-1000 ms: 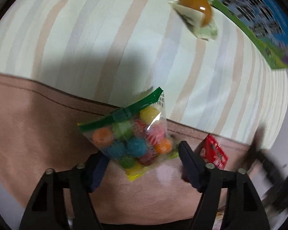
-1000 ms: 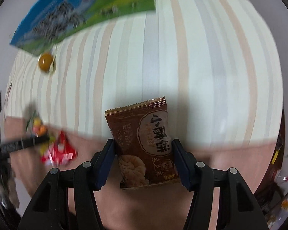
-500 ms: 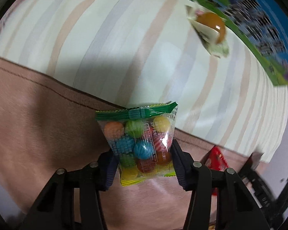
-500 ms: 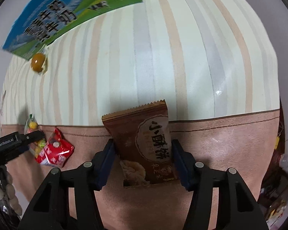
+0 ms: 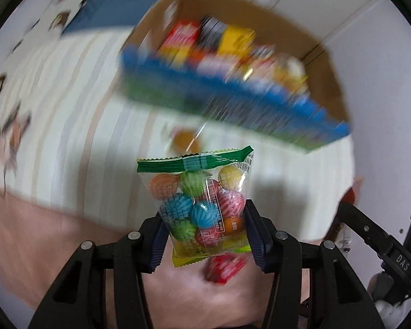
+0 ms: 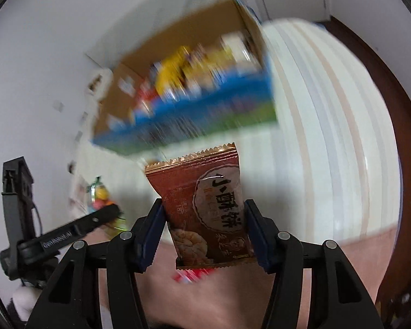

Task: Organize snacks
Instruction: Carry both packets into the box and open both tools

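The left wrist view is filled at its largest by a striped cloth point(image 5: 76, 126) spread over a surface, bordered nearer the camera by a pinkish-brown band point(image 5: 41, 235). On the cloth an open cardboard box point(image 5: 323, 63) with a blue and green printed front is seen, blurred, with assorted snack packets packed inside. The left gripper point(image 5: 205, 233) is clamped on a clear candy bag point(image 5: 202, 205) with a green top seal and coloured striped balls inside; the bag is held upright between the blue pads, clear of the cloth. Below it a small red packet point(image 5: 224, 267) is seen on the brown band, and a blurred orange item point(image 5: 185, 138) lies on the cloth between bag and box. In the right wrist view the right gripper point(image 6: 205, 233) is closed on a brown biscuit packet point(image 6: 202, 200) printed with Chinese characters, held upright in front of the same box point(image 6: 178, 44). At the left edge of that view the other gripper is seen with the candy bag in it.
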